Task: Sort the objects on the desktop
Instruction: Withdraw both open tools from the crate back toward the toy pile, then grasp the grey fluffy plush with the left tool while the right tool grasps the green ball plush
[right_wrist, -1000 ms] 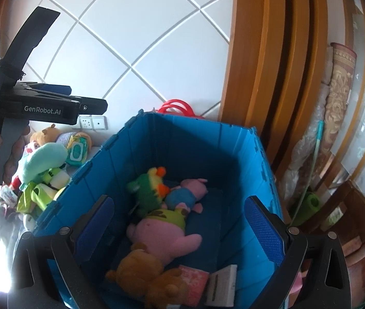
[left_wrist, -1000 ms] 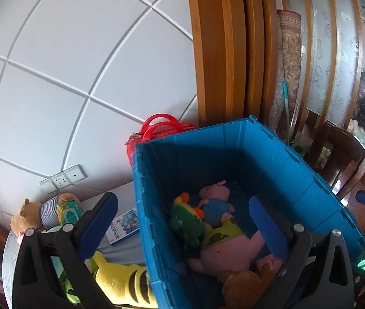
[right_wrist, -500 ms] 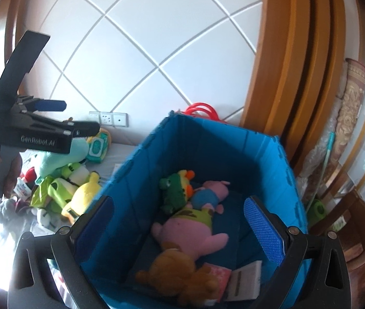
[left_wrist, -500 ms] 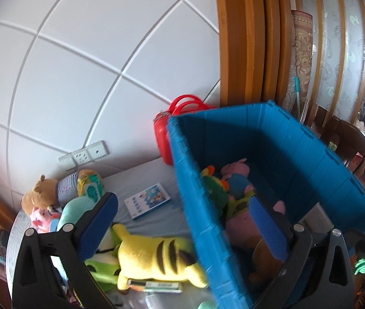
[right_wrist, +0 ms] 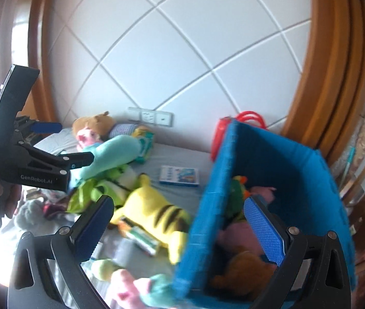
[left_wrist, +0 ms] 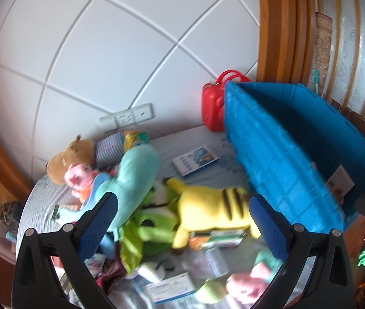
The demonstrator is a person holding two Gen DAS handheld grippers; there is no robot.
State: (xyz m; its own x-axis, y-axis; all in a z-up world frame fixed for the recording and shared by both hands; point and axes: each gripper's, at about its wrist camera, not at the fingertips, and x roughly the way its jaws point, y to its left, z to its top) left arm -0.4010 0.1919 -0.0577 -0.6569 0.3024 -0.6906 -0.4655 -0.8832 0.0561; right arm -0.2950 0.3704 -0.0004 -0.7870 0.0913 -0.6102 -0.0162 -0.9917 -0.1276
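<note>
At lower centre, left gripper (left_wrist: 182,221) spread wide, empty, above yellow striped plush toy (left_wrist: 213,206); risk of snagging neighbouring green plush (left_wrist: 154,226). Right gripper (right_wrist: 176,229) likewise spread, straddling blue plastic crate (right_wrist: 208,219) wall.

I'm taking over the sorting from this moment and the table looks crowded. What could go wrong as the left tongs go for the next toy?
1. The left tongs are open over a heap: closing on the yellow striped plush might also catch the green plush or the flat packet under it.
2. That plush lies close to the blue bin wall, so a lift could snag its rim.
3. Both views are motion-blurred; aim may be off.
</note>
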